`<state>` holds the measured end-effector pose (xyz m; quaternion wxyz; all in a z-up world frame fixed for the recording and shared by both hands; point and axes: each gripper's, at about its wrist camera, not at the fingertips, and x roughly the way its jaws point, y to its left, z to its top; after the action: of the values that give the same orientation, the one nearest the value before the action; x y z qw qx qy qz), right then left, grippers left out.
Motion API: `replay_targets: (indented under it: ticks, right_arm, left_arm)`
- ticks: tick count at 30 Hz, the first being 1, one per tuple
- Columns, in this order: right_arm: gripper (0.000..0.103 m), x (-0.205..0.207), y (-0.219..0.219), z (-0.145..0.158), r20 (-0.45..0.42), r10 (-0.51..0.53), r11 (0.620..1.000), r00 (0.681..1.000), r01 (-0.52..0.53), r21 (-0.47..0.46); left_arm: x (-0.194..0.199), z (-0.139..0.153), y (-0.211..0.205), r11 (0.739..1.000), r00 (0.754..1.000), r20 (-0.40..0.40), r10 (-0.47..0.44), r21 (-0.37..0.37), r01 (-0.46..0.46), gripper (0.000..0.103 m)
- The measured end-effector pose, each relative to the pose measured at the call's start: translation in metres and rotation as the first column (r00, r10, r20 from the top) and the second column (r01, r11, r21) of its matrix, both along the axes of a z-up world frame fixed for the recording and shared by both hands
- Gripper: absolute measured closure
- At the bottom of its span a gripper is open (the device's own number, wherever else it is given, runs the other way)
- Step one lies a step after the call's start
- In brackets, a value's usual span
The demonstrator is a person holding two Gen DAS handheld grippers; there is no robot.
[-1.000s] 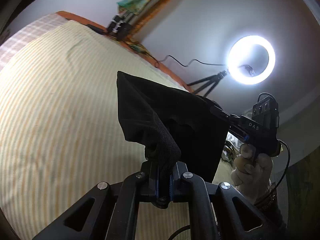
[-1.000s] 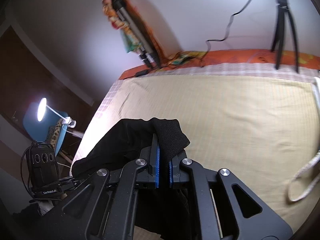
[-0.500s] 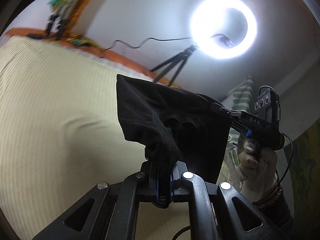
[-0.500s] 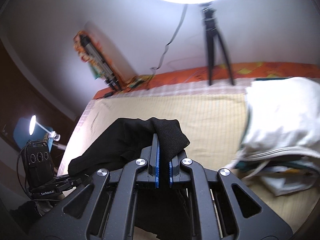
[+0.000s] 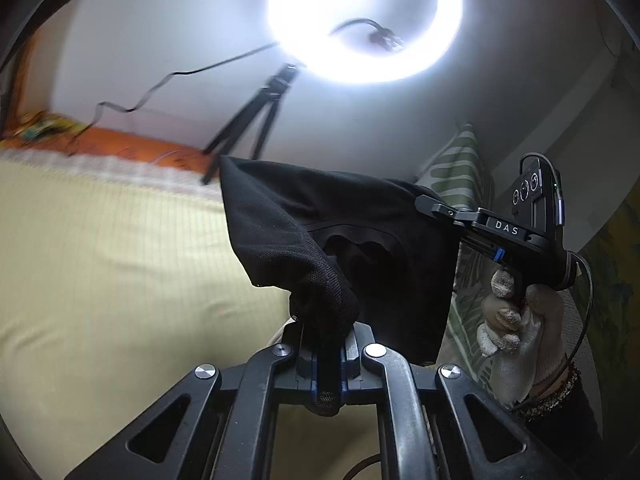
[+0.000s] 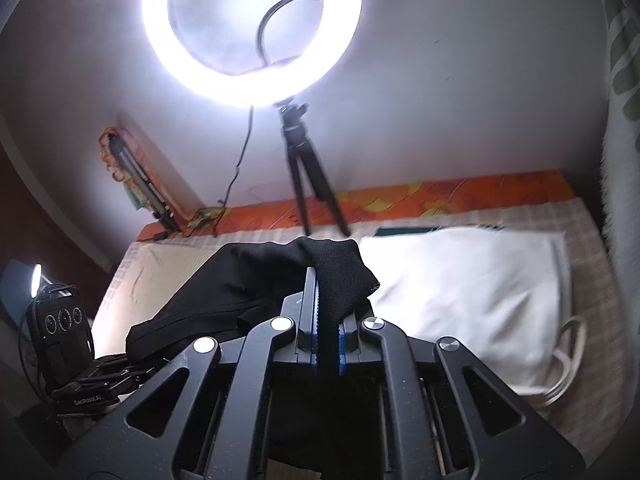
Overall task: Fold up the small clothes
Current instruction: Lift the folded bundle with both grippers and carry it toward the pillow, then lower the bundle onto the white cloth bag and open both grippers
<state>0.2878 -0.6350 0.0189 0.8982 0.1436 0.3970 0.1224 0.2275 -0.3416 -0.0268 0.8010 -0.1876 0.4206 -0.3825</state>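
Glaring ring light washes both fisheye views; bedding seems motion-blurred.

The black cloth covers the tips of the left fingers, and its bottom edge drops behind them. In the right view, the cloth's lower part goes out of sight too. The white pile on the bed is blurry.

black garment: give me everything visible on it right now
The black garment is a small dark piece of mesh-like knit with a curved seam across its middle. It hangs in the air above the striped yellow bed sheet, stretched between both tools: the left tool is shut on one bunched corner, the right tool on another. Its lower edge dangles free.
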Motion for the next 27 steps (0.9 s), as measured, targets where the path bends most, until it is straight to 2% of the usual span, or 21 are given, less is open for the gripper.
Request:
replay_targets:
  ticks: [5, 11, 19, 23, 24, 25, 26, 27]
  right_arm:
    - [0.095, 0.012, -0.043, 0.010, 0.032, -0.032, 0.998, 0.999, 0.034, -0.049]
    - [0.095, 0.029, -0.088, 0.007, 0.057, -0.071, 0.995, 0.996, 0.075, -0.065]
    - [0.095, 0.057, -0.117, -0.031, 0.015, -0.079, 0.995, 0.997, 0.080, -0.065]
    - [0.095, 0.064, -0.121, -0.051, -0.015, -0.102, 0.983, 0.995, 0.098, -0.154]
    - [0.090, 0.066, -0.123, -0.054, -0.023, -0.125, 0.976, 0.992, 0.118, -0.182]
    - [0.085, 0.066, -0.126, -0.055, -0.029, -0.145, 0.970, 0.989, 0.137, -0.199]
    - [0.070, 0.066, -0.129, -0.056, -0.031, -0.165, 0.965, 0.986, 0.155, -0.212]
    - [0.056, 0.064, -0.132, -0.054, -0.019, -0.189, 0.959, 0.982, 0.181, -0.219]
  left_arm:
    - [0.018, 0.005, -0.055, 0.999, 0.998, 0.047, -0.041, 0.005, 0.041, 0.099]
    - [0.036, -0.002, -0.109, 0.997, 0.995, 0.076, -0.071, 0.016, 0.070, 0.100]
    - [0.050, -0.031, -0.146, 0.994, 0.994, 0.076, -0.083, 0.075, 0.078, 0.099]
    - [0.050, -0.037, -0.153, 0.988, 0.990, 0.095, -0.103, 0.126, 0.091, 0.097]
    - [0.050, -0.036, -0.155, 0.987, 0.989, 0.102, -0.107, 0.135, 0.092, 0.093]
    - [0.050, -0.035, -0.156, 0.985, 0.988, 0.106, -0.109, 0.142, 0.094, 0.078]
    - [0.049, -0.033, -0.155, 0.984, 0.988, 0.109, -0.110, 0.149, 0.093, 0.064]
    - [0.048, -0.032, -0.154, 0.983, 0.988, 0.113, -0.109, 0.158, 0.090, 0.059]
